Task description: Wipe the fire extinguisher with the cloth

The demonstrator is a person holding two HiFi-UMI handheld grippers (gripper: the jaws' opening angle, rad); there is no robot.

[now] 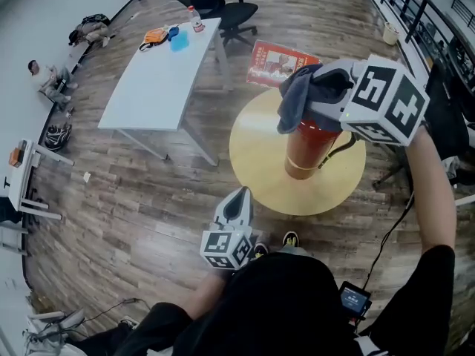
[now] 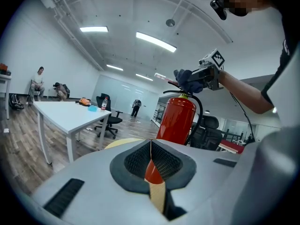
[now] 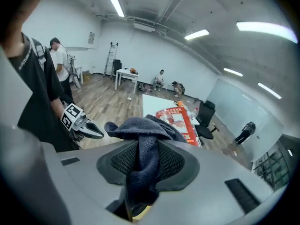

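A red fire extinguisher [image 1: 306, 150] stands upright on a round yellow table [image 1: 256, 162]. My right gripper [image 1: 320, 95] is held over its top, shut on a dark blue cloth [image 1: 297, 96] that drapes down onto the valve. In the right gripper view the cloth [image 3: 140, 142] is clamped between the jaws and bunches out in front. My left gripper [image 1: 238, 196] hangs low at the table's near edge, shut and holding nothing. The left gripper view looks past its closed jaws to the extinguisher [image 2: 177, 120] and the cloth [image 2: 188, 81] above it.
A white rectangular table [image 1: 159, 76] with a bottle and small items stands at the left, a black office chair [image 1: 223, 6] behind it. A red poster [image 1: 278, 63] leans beyond the round table. People sit along the far left wall. Another person stands near me in the right gripper view.
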